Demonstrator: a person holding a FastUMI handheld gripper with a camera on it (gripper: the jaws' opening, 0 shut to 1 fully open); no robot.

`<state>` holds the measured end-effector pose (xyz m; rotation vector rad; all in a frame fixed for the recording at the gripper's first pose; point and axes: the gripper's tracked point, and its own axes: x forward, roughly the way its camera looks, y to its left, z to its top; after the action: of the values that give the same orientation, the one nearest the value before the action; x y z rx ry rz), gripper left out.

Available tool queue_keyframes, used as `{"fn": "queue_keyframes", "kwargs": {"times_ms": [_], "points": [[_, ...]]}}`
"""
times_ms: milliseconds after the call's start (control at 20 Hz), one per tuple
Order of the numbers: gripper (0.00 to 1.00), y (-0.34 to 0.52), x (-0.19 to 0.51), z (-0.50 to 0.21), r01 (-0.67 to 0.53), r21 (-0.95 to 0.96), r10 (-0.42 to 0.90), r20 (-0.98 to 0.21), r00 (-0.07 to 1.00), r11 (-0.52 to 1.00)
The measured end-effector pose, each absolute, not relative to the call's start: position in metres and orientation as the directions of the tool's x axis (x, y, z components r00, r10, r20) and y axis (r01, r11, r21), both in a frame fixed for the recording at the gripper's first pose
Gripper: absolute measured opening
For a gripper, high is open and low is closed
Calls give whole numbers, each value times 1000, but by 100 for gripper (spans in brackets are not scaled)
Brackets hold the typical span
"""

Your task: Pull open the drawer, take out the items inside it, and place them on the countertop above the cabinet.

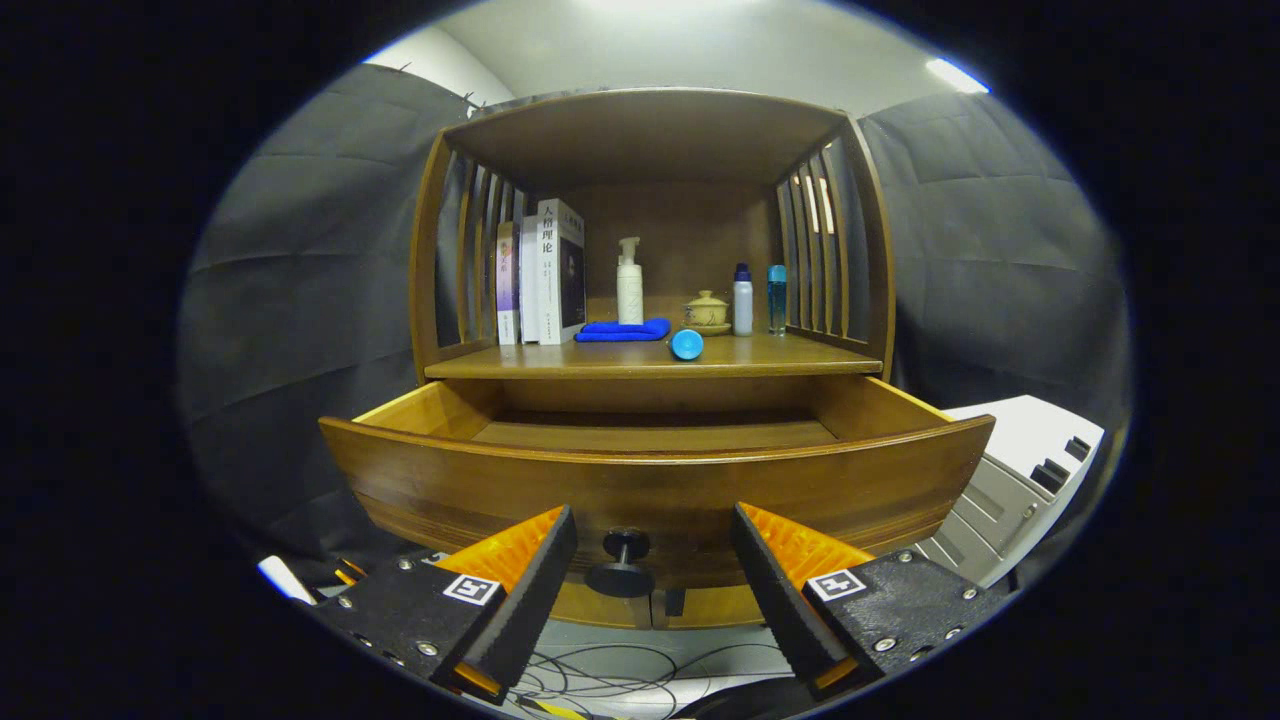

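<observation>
Flanking drawer knob (620, 563) — gripper (652, 530) open.

Drawer (655, 470) pulled open below countertop (780, 355); gripper (652, 560) spread wide, fingers flanking the knob (621, 565), not touching.

One drawer (655, 470), three books (540, 275), three bottles (742, 300), one blue cloth (625, 330), one lidded pot (707, 310), one blue cup (687, 345)
</observation>
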<state>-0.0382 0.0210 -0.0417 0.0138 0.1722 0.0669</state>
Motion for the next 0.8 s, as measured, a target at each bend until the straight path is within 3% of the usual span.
{"fn": "queue_keyframes", "kwargs": {"times_ms": [800], "points": [[93, 13, -6, -34, -31, -11, 29, -135, 990, 999]]}}
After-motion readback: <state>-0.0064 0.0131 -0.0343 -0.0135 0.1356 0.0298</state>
